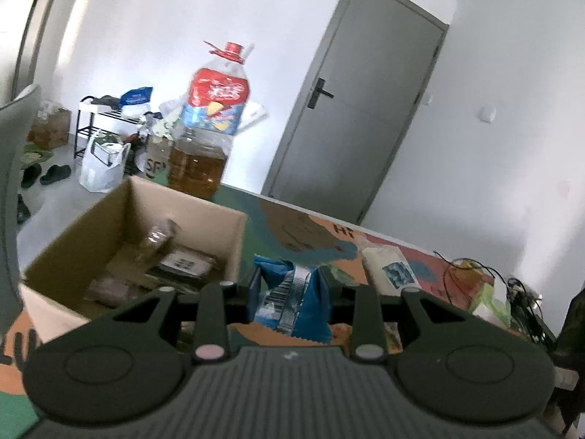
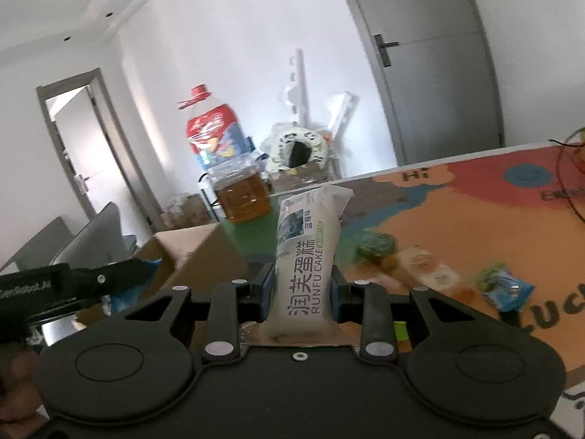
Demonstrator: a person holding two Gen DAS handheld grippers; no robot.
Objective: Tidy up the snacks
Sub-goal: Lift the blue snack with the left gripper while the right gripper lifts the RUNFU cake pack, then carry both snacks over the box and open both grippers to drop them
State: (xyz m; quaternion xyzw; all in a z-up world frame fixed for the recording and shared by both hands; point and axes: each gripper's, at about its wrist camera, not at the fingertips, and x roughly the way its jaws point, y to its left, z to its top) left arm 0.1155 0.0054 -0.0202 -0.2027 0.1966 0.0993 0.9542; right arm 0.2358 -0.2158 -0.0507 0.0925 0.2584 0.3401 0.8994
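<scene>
In the left wrist view my left gripper is shut on a blue snack packet, held above the table just right of an open cardboard box. Several packets lie in the box. In the right wrist view my right gripper is shut on a white cake packet that stands upright between its pads. The left gripper shows there at the left edge, near the box. The white packet also appears to the right in the left wrist view.
A big oil bottle stands at the far table edge behind the box. Loose snacks lie on the colourful mat: a green one, an orange one and a blue-green one. Cables lie at the right.
</scene>
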